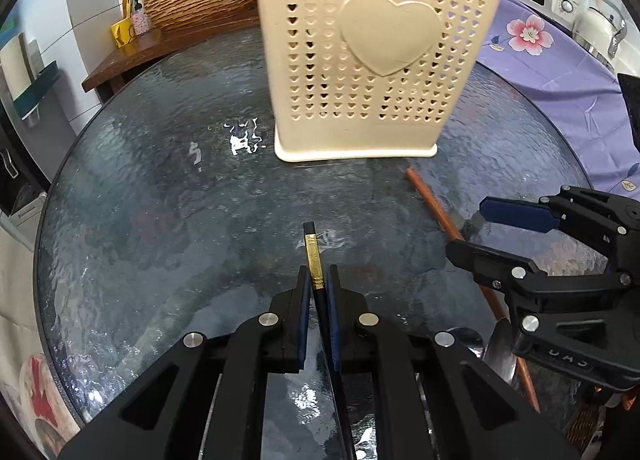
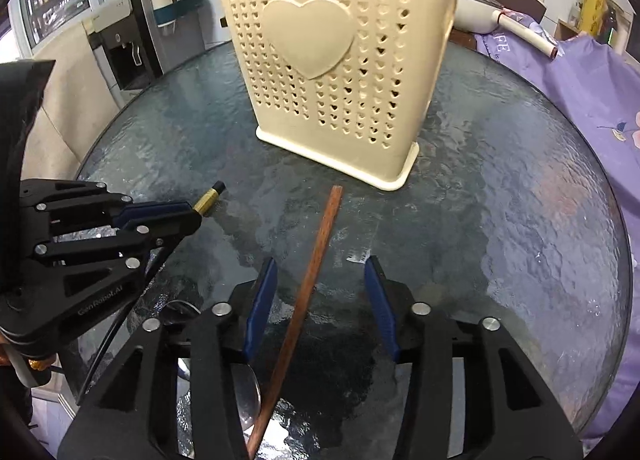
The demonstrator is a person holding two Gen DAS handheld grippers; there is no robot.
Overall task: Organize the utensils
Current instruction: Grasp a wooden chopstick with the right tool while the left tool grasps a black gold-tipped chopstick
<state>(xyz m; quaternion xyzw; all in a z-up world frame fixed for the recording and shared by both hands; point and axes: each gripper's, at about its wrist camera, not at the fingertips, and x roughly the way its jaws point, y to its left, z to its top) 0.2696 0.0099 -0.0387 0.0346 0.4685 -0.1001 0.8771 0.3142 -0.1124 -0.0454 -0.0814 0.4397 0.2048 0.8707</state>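
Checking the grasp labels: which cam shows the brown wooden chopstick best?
Right wrist. The brown wooden chopstick lies on the glass table between the open right gripper fingers, nearly full length visible. In the left wrist view the right gripper covers its middle.

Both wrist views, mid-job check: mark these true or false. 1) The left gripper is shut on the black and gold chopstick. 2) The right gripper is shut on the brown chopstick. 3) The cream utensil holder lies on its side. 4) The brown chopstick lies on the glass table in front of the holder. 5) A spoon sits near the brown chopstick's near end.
1) True: the left gripper clamps the black and gold chopstick.
2) False: the right gripper is open, its fingers either side of the brown chopstick.
3) False: the cream utensil holder stands upright.
4) True, on the glass table.
5) True: a spoon lies beside it.
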